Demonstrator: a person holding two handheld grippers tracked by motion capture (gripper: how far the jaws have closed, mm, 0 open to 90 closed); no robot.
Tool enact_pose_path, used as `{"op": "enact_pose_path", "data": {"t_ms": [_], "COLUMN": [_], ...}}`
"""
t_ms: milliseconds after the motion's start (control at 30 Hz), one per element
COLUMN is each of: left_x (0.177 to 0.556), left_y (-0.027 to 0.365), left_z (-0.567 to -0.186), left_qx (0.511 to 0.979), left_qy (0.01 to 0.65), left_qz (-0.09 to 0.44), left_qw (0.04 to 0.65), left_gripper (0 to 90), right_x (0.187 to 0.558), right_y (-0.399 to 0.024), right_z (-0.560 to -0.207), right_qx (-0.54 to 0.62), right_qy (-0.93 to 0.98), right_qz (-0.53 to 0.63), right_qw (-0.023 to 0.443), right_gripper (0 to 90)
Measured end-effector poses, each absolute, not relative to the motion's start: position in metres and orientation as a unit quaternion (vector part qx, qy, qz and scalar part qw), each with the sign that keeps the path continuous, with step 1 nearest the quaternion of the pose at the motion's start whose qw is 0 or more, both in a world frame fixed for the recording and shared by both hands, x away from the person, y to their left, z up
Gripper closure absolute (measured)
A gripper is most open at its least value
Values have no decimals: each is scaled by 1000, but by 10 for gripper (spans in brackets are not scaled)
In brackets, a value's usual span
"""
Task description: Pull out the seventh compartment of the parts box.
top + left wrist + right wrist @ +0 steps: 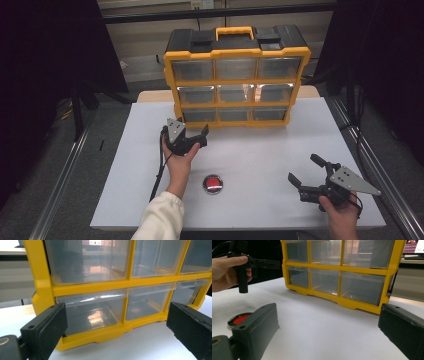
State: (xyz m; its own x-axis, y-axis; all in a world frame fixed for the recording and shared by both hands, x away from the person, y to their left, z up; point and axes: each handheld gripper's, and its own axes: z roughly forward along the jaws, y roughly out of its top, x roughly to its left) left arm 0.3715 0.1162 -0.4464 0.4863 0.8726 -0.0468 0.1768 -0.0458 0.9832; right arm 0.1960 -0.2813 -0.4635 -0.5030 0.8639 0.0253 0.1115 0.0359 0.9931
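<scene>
Your left gripper (191,131) has its fingers (45,327) spread wide, and the yellow drawer cabinet (235,75) stands just ahead of them, its bottom-left drawer (92,312) between the tips, untouched. Your right gripper (306,171) also has its fingers spread, holding nothing, with the red button (213,183) on the white surface (270,160) beyond them.

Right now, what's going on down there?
Left gripper open at bottom-left drawer. Right gripper open, idle. Drawer shut. Red button clear behind.
</scene>
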Motion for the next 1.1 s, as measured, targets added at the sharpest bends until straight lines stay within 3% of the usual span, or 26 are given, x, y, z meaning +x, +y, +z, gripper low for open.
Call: {"op": "enact_pose_path", "data": {"t_ms": [1100], "left_x": [390], "left_y": [95], "left_z": [-452], "left_qx": [630], "left_qy": [424], "left_qz": [323], "left_qw": [565], "left_gripper": [25], "right_x": [196], "right_y": [-282], "right_z": [-463], "right_qx": [378], "right_qy": [642], "right_qz": [583], "right_qw": [324], "right_gripper": [23]}}
